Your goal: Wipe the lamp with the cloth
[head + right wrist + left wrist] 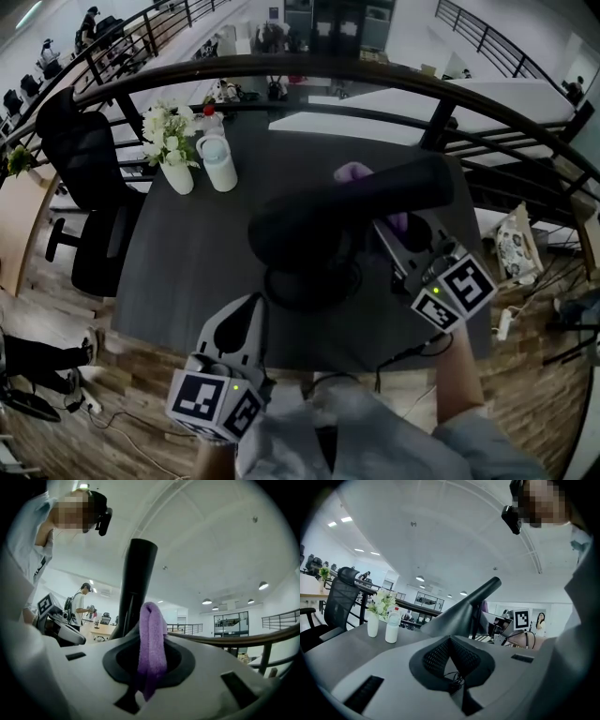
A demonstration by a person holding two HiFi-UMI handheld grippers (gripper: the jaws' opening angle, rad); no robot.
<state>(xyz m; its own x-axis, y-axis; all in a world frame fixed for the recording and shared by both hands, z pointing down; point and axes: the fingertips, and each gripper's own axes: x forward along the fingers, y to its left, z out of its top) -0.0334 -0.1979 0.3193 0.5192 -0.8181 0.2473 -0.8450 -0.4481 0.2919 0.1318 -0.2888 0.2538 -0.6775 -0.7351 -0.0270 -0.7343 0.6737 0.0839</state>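
Note:
A black desk lamp (pixel 323 220) stands on the dark table (pixel 187 272), its round base (pixel 312 284) near the front edge and its long head slanting up to the right. My right gripper (pixel 386 228) is shut on a purple cloth (pixel 353 173), which lies over the lamp head and shows on both sides of it. In the right gripper view the cloth (pixel 152 639) hangs folded between the jaws with the lamp (pixel 136 581) just behind it. My left gripper (pixel 251 307) is shut and holds nothing, low at the table's front edge, left of the base. The left gripper view shows the lamp (pixel 461 611) ahead.
A white vase of flowers (pixel 172 145) and a white bottle (pixel 219 163) stand at the table's far left. A black office chair (pixel 84 169) is left of the table. A dark railing (pixel 394 80) curves behind it. Cables lie on the wooden floor (pixel 408 354) at the front.

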